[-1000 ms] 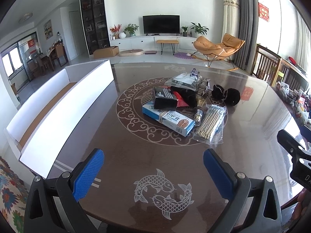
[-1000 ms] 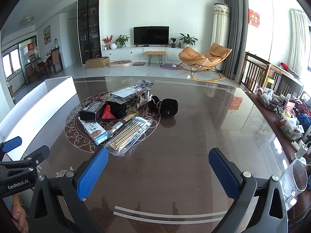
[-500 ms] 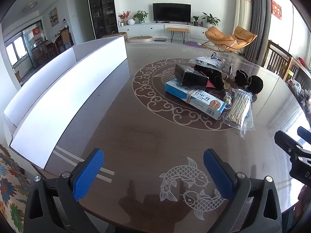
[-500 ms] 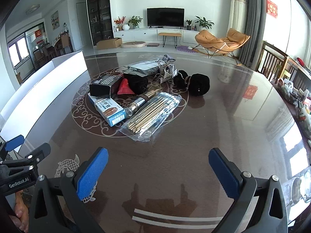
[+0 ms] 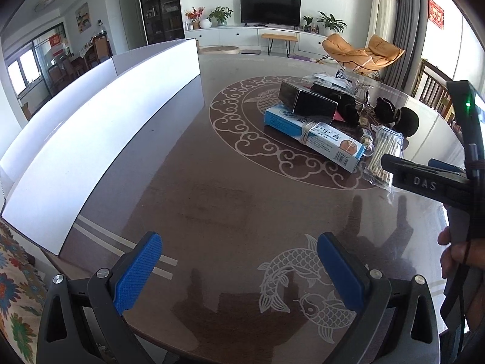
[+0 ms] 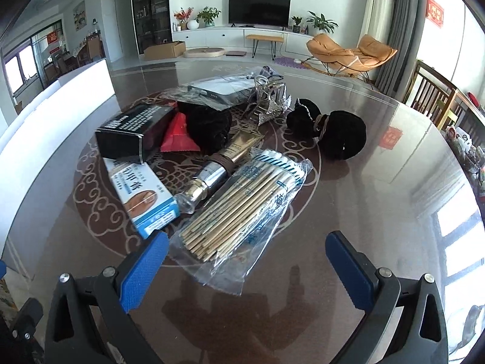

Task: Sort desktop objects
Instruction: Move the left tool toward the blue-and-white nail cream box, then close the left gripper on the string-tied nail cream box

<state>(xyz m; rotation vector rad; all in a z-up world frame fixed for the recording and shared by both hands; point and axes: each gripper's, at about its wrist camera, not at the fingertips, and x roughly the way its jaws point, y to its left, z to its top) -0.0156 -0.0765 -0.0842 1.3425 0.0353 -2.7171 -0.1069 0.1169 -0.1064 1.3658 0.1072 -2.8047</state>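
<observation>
A: Left view: the left gripper (image 5: 239,268) gapes wide, empty. The pile lies far right of it; the white box (image 5: 100,127) stands left.

B: Right view: the right gripper (image 6: 245,268) is wide open and empty too. The swab bag (image 6: 245,206) lies between its fingers, long axis running far-right.

A: So right is nearer?

B: Probably. It has closed in since a second ago.

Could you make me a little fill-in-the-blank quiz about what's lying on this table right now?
1. The bag of cotton swabs lies nearest the ____ gripper.
2. The black box rests on top of the ____ box.
3. The pads on the left gripper are coloured ____.
4. The patterns inlaid in the table near the left gripper show two ____.

Missing words: right; blue-and-white; blue; fish
</observation>
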